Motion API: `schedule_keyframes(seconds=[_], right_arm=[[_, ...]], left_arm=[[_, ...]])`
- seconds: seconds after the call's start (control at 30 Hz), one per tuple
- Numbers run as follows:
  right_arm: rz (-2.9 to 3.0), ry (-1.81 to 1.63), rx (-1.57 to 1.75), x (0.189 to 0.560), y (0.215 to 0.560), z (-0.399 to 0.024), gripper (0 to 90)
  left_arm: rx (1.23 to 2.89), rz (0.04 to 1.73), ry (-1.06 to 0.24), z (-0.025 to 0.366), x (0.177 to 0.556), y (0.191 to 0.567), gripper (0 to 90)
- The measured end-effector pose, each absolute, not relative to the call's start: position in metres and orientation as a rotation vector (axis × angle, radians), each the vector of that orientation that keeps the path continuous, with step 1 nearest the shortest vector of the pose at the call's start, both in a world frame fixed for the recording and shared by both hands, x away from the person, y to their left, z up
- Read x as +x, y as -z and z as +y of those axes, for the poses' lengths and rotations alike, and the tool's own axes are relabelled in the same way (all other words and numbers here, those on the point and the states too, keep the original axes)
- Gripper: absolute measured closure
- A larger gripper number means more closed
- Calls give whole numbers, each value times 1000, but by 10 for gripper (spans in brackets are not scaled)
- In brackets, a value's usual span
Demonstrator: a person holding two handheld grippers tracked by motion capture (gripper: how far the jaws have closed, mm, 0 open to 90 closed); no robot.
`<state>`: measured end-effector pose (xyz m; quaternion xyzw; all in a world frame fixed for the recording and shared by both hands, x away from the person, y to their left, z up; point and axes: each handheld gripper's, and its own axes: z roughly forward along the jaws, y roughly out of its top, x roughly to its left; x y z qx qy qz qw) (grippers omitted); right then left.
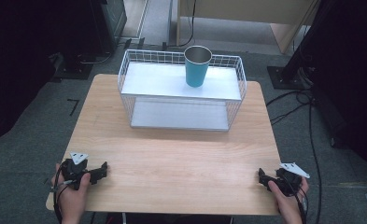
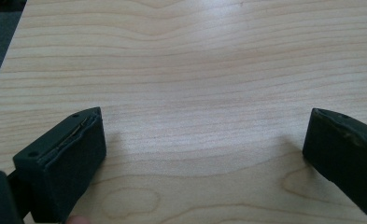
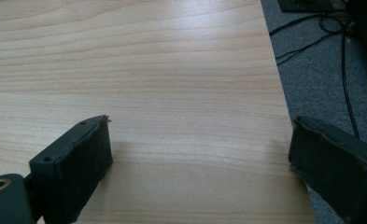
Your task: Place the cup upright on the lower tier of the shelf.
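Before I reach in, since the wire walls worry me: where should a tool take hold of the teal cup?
Grip the cup across its rim, coming down from above. It stands upright and open-mouthed on the top shelf of the white wire rack, whose raised walls likely hinder a side approach. It tapers downward, so the rim is widest.

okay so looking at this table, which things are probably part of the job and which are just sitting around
Likely part of the job:
teal cup on the rack's top shelf
white wire rack
left gripper, right gripper, both open

Just lying about:
floor cables
black stand base
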<state>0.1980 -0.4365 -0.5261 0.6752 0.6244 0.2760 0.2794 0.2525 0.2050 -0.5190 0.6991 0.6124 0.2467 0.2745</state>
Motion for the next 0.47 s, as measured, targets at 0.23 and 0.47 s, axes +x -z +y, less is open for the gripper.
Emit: schedule_keyframes(seconds=[0.23, 0.47], right_arm=[[1683, -746, 1809, 197, 526, -436, 58], [1684, -746, 1808, 197, 526, -437, 56]], left_arm=[[1880, 1647, -663, 205, 253, 519, 0], [1880, 1649, -663, 205, 253, 519, 0]])
